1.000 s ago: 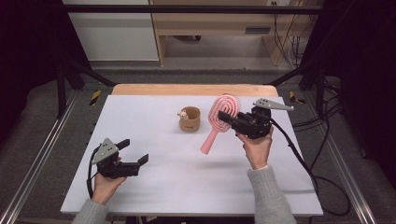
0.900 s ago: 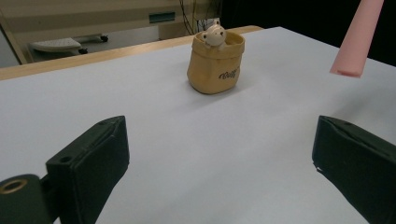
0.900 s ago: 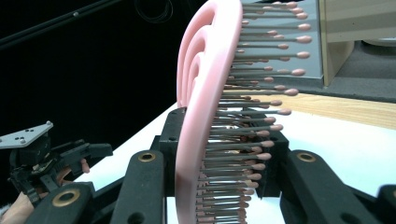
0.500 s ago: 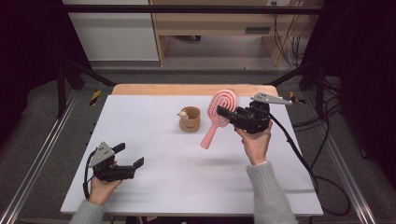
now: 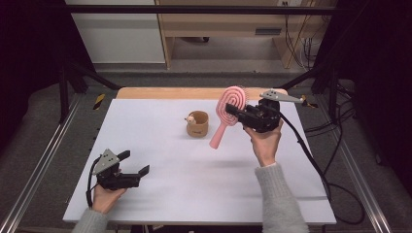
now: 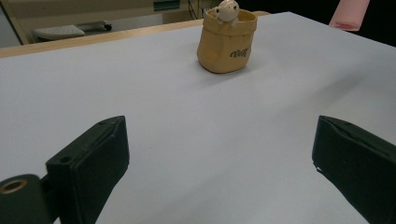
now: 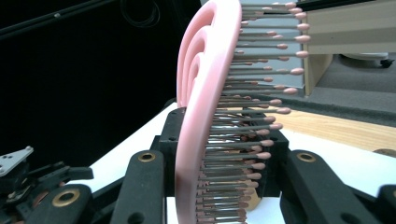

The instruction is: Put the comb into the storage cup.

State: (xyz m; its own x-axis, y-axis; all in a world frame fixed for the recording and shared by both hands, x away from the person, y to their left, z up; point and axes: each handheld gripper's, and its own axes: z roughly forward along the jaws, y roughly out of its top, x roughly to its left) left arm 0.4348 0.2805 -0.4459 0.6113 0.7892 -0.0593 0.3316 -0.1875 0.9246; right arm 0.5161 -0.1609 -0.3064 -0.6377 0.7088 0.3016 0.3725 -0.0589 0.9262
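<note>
A pink hairbrush [image 5: 234,97] with a spiral head hangs above the white table [image 5: 155,131], handle [image 5: 217,138] pointing down and left. My right gripper [image 5: 232,110] is shut on its head from the right. In the right gripper view the brush [image 7: 205,93] stands edge-on between the jaws, bristles to the right. Just left of the handle, a tan pouch-shaped cup [image 5: 197,124] with a small figure at its rim stands on the table. My left gripper [image 5: 133,162] rests open at the front left, holding nothing. The left gripper view faces the cup [image 6: 226,44] past its spread jaws.
A wooden strip [image 5: 160,92] runs along the table's far edge. Metal rails [image 5: 43,155] flank the table on both sides. The right gripper's cable [image 5: 311,160] trails across the table's right side. A wooden cabinet [image 5: 218,24] stands beyond the table.
The right gripper has raised the hairbrush a little, so its handle end sits higher above the table. The left gripper has drifted slightly toward the front edge.
</note>
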